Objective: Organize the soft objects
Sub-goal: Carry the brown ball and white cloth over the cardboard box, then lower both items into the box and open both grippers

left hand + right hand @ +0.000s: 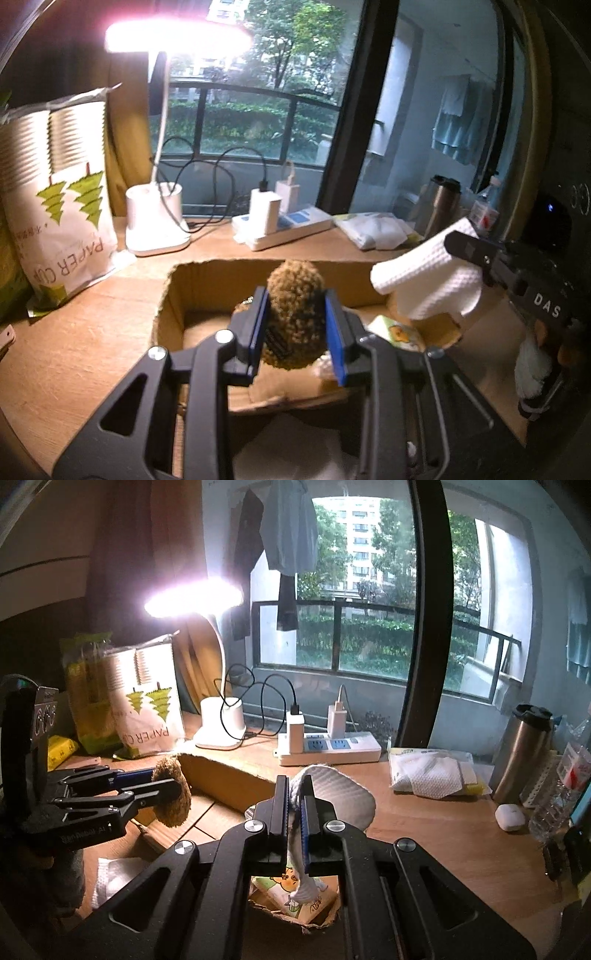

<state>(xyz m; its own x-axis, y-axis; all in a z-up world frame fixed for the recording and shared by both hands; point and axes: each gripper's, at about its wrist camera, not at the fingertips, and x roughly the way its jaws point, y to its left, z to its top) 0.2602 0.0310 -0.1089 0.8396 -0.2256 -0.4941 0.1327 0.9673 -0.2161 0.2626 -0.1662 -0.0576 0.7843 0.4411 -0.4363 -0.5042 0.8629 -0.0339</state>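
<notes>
Left gripper (295, 321) jaws clamped on curly brown plush (295, 314), held above open cardboard box (170, 295). Right gripper (294, 805) jaws pinched on white waffle-weave cloth (340, 794), folded, drooping over box's right edge. Inside box: pale printed pack (295, 890). Beyond, on wooden desk (74, 350): glowing white lamp (155, 221), power strip (328, 747), steel tumbler (522, 753).

A wooden counter (443, 834) runs beneath a window. At its back stand a lit white desk lamp (221, 727), a white power strip (332, 749) with two chargers plugged in, and a paper-cup bag (62, 221) at far left. An open cardboard box (170, 295) sits near the front. To the right lie a packet of white cloths (428, 771), a steel tumbler (521, 757) and a small white earbud case (509, 816).
</notes>
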